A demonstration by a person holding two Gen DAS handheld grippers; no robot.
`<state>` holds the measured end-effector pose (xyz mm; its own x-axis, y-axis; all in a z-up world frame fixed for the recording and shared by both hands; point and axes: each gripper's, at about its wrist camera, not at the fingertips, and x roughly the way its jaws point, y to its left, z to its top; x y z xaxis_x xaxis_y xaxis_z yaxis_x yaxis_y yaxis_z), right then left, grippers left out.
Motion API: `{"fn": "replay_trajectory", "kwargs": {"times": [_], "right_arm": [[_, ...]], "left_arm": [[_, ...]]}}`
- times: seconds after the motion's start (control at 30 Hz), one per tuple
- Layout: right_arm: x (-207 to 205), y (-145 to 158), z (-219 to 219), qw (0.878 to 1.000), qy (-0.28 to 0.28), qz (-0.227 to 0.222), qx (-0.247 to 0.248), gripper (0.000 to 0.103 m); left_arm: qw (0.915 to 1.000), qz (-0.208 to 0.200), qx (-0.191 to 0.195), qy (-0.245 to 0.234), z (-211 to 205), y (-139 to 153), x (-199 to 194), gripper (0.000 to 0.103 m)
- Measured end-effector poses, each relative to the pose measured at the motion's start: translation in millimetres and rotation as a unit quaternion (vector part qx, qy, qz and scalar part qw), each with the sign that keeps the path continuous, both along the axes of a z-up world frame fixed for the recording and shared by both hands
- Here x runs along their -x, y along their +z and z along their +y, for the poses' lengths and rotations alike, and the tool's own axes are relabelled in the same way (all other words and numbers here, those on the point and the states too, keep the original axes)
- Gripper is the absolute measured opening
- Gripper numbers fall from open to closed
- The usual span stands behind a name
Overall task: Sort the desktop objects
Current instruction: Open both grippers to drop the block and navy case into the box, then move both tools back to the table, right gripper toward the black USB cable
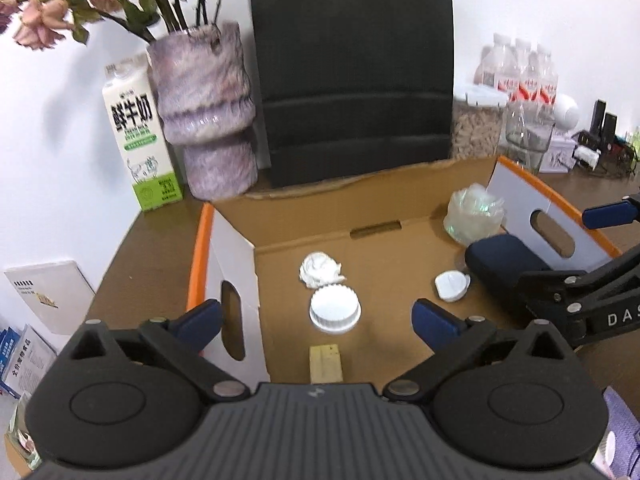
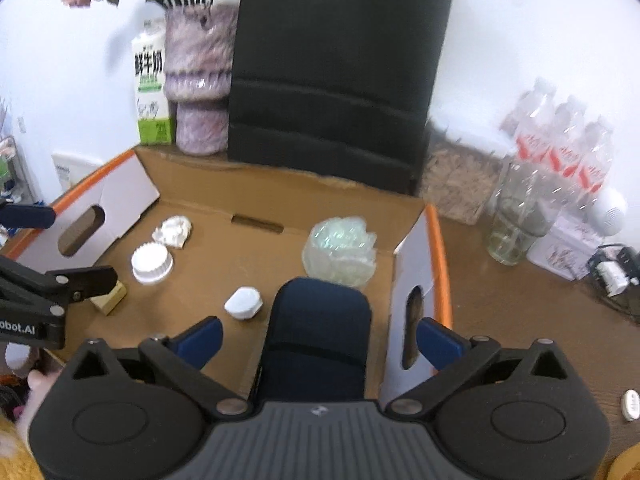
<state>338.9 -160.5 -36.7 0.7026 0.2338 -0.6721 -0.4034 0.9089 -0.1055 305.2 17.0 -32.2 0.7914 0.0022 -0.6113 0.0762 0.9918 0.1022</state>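
An open cardboard box (image 1: 400, 264) (image 2: 248, 240) with orange-edged flaps holds a crumpled white paper ball (image 1: 321, 269) (image 2: 173, 231), a ribbed white cap (image 1: 335, 309) (image 2: 151, 263), a small white case (image 1: 453, 285) (image 2: 243, 303), a yellowish block (image 1: 325, 363) (image 2: 109, 298), an iridescent clear plastic piece (image 1: 474, 213) (image 2: 340, 254) and a dark blue pouch (image 1: 504, 262) (image 2: 318, 332). My left gripper (image 1: 316, 322) is open over the box's near left. My right gripper (image 2: 318, 340) is open, its fingers either side of the pouch without touching it.
Behind the box stand a black chair back (image 1: 352, 68), a purple vase (image 1: 208, 112) with dried roses, and a milk carton (image 1: 140, 132). At the right are water bottles (image 2: 560, 148), a glass (image 2: 514, 216) and a jar of pellets (image 2: 456, 184). Booklets (image 1: 44, 296) lie at the left.
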Motion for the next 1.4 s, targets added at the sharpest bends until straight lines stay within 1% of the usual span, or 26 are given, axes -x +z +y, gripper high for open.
{"fn": "replay_trajectory", "kwargs": {"times": [0.23,0.43,0.7,0.83,1.07,1.23,1.4], "right_arm": [[18.3,16.3,-5.0,0.999,0.008,-0.028,-0.012,0.103],[31.6,25.2,-8.3,0.999,0.007,-0.042,-0.02,0.103],[60.6,38.0,-21.4,0.997,0.003,-0.063,-0.044,0.103],[81.5,45.7,-31.3,0.996,0.005,-0.077,-0.052,0.103],[129.9,55.4,-44.4,0.993,0.019,-0.108,-0.048,0.103],[162.1,56.1,-51.2,0.992,0.025,-0.113,-0.049,0.103],[189.7,49.7,-58.7,0.992,0.025,-0.113,-0.053,0.103]], "left_arm": [[0.9993,-0.034,0.008,0.011,3.1,15.4,12.6,0.103],[0.9987,-0.049,0.008,0.012,6.7,24.7,27.3,0.103],[0.9967,-0.076,0.019,0.02,16.5,41.6,60.1,0.103],[0.9951,-0.092,0.024,0.028,22.0,49.1,79.4,0.103],[0.9928,-0.11,0.026,0.041,29.6,55.9,119.0,0.103],[0.9916,-0.121,0.021,0.042,30.3,55.3,151.0,0.103],[0.9905,-0.126,0.021,0.049,29.7,49.2,182.0,0.103]]}}
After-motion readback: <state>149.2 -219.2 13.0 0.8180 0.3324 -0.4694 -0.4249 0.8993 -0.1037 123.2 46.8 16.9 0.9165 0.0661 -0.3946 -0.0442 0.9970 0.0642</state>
